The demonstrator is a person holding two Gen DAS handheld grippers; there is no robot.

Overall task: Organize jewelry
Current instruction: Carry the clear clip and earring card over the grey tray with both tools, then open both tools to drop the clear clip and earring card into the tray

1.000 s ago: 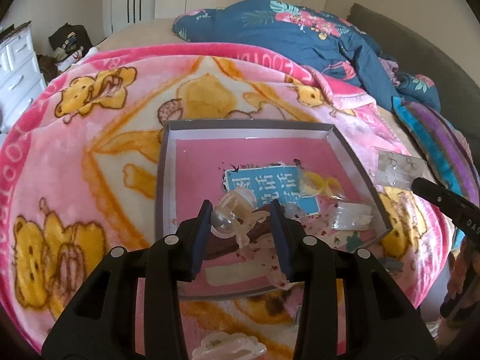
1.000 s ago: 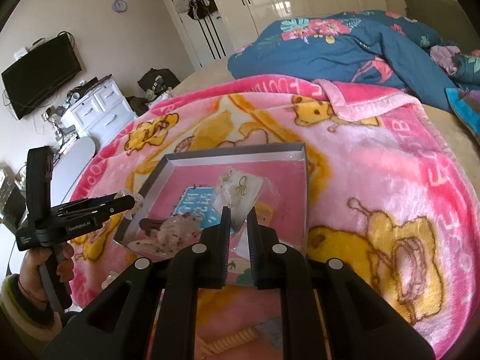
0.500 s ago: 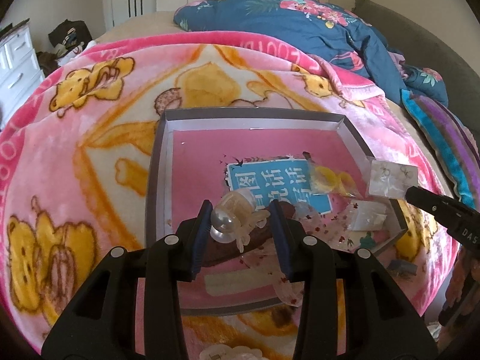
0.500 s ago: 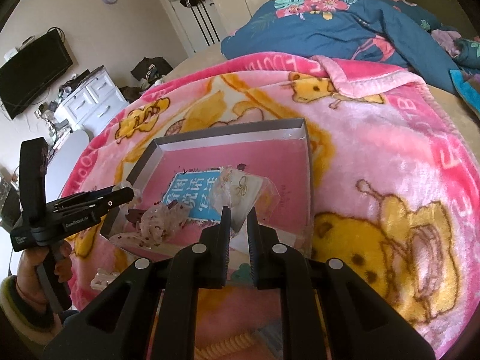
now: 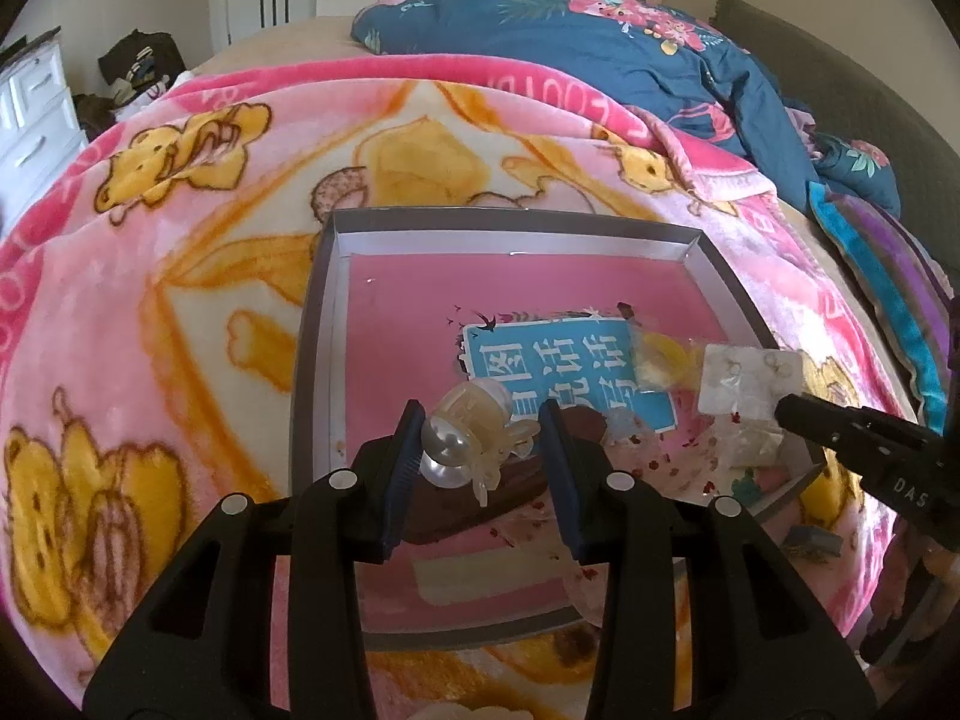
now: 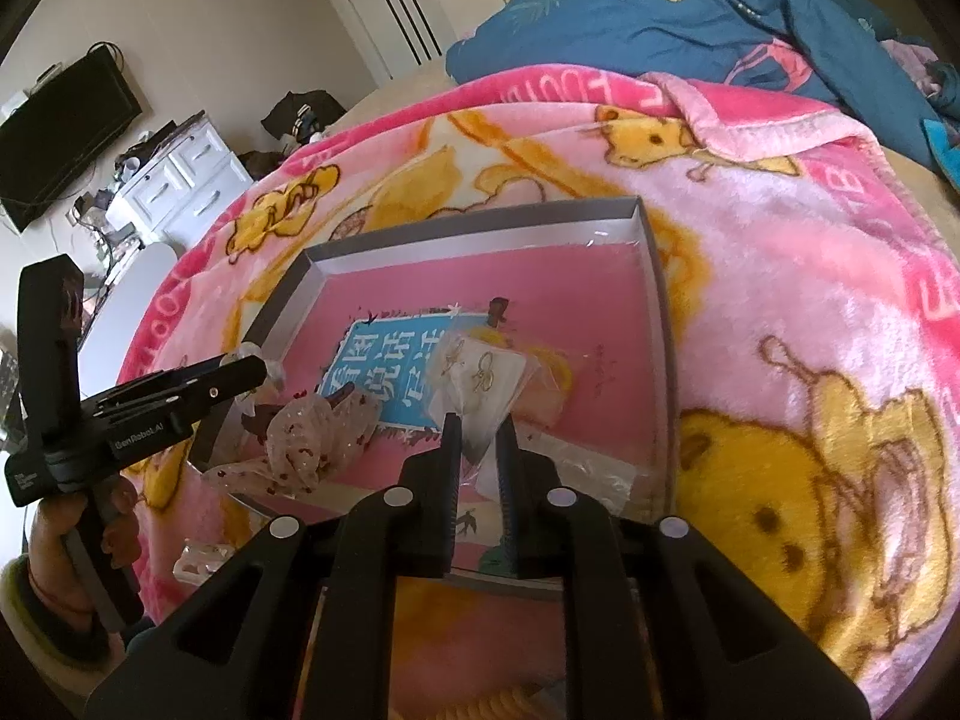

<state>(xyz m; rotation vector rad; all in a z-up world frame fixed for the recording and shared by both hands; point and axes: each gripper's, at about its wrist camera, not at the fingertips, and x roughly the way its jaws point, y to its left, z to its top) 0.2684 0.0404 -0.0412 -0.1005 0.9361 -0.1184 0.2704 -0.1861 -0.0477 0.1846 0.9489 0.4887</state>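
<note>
Two grippers: both over a shallow grey-walled tray (image 5: 324, 324) on a pink cartoon-bear blanket (image 5: 150, 300) spread on a bed.
Left gripper (image 5: 480, 450): jaws clamped on a hair clip, blue pads pressing it from both sides, above the tray's near-left part.
Hair clip (image 5: 474, 438): translucent pale yellow plastic, claw shaped, with a glossy pearl-like ball against the left pad and small lobes splaying toward the right pad.
Beneath the clip: a dark brown hair piece (image 5: 480, 498) lies on the tray's pink floor, with a speckled sheer bow (image 6: 306, 444) beside it.
Tray middle: a blue card with white characters (image 5: 564, 372) lies flat, a small packet with yellow pieces (image 5: 660, 360) at its right end.
Earring packet (image 6: 480, 384): clear plastic sleeve over a white card carrying small gold-coloured earrings; it stands up from the right gripper's tips, tilted over the blue card's right edge and the yellow packet.
Right gripper (image 6: 478, 450): jaws nearly together and just starting to part, the packet's lower corner between the pads; whether they press it I cannot tell for sure, though the packet stays lifted.
Far left in the right view: a hand (image 6: 78, 546) grips the left tool's handle.
Outside the tray: another clear clip (image 6: 198, 558) lies on the blanket by the near-left corner.
Background: a dark blue floral quilt (image 5: 600, 42) is heaped at the bed's far end.
</note>
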